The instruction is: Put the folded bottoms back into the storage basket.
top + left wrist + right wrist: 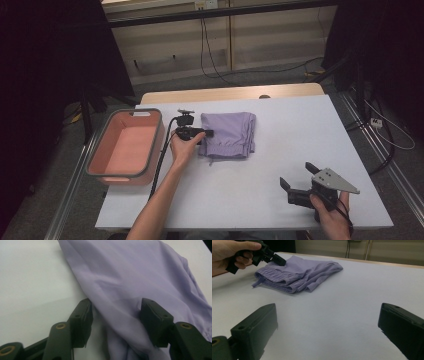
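Observation:
A folded lilac garment (231,135) with a gathered waistband lies on the white table (295,130), left of centre. My left gripper (210,133) is at the garment's left edge, held level and pointing right. In the left gripper view its jaws (115,308) straddle a raised fold of the lilac cloth (140,272), still with a wide gap between the pads, so it is open. My right gripper (296,174) rests open near the front right of the table with nothing between its jaws (328,312). Farther off in the right gripper view are the garment (304,272) and the left gripper (278,260).
A salmon-pink bin with a grey rim (100,150) stands at the table's left edge, beside the left forearm. Cables trail on the floor behind the table, and dark stands flank both sides.

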Tool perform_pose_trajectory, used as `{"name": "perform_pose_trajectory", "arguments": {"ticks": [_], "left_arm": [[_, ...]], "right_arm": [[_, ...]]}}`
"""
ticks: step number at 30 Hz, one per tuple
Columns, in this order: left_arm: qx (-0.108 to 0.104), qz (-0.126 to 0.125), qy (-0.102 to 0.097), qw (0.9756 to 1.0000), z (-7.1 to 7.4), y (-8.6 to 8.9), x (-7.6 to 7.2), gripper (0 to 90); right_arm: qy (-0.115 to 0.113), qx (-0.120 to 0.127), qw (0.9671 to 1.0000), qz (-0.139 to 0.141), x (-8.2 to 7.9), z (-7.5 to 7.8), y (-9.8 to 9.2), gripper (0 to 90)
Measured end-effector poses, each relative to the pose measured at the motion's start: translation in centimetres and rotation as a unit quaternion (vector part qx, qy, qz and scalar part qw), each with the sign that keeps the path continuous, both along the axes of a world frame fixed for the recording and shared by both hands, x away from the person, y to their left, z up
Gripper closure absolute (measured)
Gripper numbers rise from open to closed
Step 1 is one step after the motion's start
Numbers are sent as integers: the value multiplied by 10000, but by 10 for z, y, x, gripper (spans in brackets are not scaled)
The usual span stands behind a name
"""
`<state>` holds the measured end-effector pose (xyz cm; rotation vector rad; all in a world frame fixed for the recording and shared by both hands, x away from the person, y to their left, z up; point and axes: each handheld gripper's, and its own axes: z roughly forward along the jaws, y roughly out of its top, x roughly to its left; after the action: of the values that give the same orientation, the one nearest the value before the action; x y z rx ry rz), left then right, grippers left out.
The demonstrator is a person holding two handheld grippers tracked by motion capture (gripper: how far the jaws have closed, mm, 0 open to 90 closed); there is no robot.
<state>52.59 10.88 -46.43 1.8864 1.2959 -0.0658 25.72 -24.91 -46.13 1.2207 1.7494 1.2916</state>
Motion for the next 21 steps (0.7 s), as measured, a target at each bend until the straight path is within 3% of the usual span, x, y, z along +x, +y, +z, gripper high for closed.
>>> {"name": "perform_pose_trajectory", "arguments": {"ticks": [5,8,10,15,21], "left_arm": [[-19,-50,132,9999,0,-4,-3,545],[-133,-125,213,9996,-2,-4,-3,596],[-149,-324,251,9990,-3,-6,-5,681],[95,-547,51,9984,-2,-15,-10,792],[107,-713,-98,9974,-1,-15,-13,841]], "right_arm": [[17,-15,10000,22,0,0,2,22],[13,-27,10000,25,0,0,2,22],[22,-9,10000,19,0,0,1,22],[27,-18,10000,1,0,0,0,22],[20,-12,10000,7,-1,0,0,22]]}}
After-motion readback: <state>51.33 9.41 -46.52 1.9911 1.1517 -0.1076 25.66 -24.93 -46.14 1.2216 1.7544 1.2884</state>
